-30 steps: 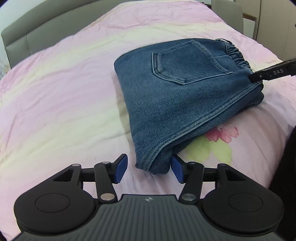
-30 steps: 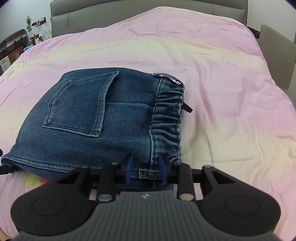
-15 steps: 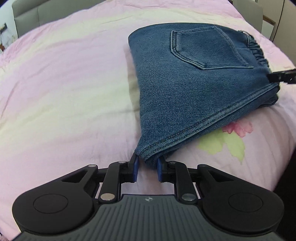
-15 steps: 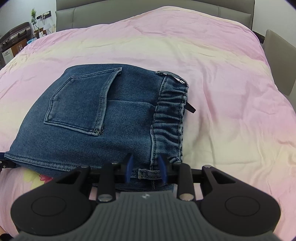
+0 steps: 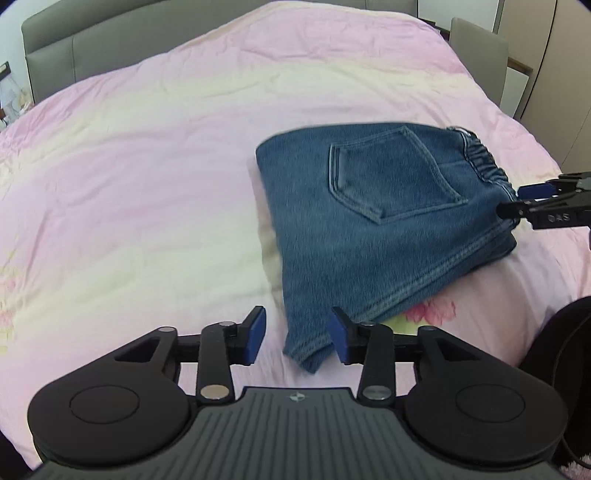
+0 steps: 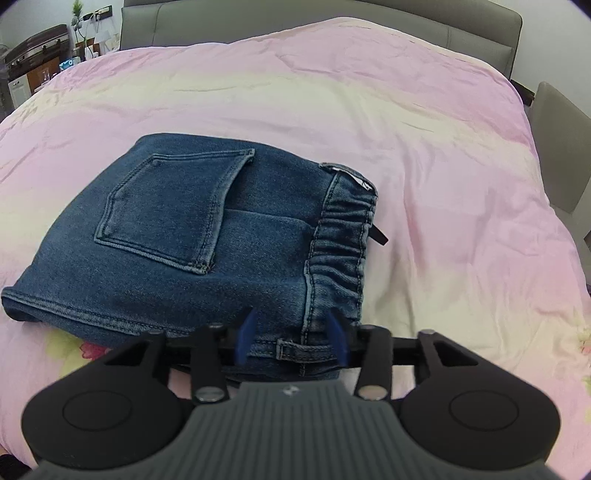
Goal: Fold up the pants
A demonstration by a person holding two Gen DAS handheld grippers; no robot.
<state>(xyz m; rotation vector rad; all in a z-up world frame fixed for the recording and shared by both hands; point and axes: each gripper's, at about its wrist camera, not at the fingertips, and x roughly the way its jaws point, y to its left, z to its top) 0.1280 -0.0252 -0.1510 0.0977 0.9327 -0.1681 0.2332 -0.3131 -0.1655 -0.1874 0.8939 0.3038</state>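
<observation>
The pants (image 5: pixel 373 229) lie folded into a compact blue denim bundle on the bed (image 5: pixel 147 184), which is covered by a pink and pale yellow quilt with a flower print. A back pocket (image 6: pixel 173 206) faces upward on the top layer. The elastic waistband (image 6: pixel 340 251) runs along the bundle's right edge in my right wrist view.

My left gripper (image 5: pixel 297 339) is at the near corner of the bundle. Its jaws are opening. The folded hem corner sits between the two blue pads (image 5: pixel 256 334); the left pad stands clear of the fabric, and the right pad is just beside or touching it, I cannot tell which. The grip is released, and the corner rests on the quilt.

My right gripper (image 6: pixel 291 336) is at the waistband end of the bundle. Its jaws are also opening. The denim edge with a belt loop (image 6: pixel 295 349) lies between the blue pads, and both pads stand apart from the fabric. This gripper is likewise released.

In the left wrist view, the tips of my right gripper (image 5: pixel 532 201) show at the right edge of the frame, beside the waistband. A grey headboard (image 6: pixel 332 14) closes the far end of the bed.
</observation>
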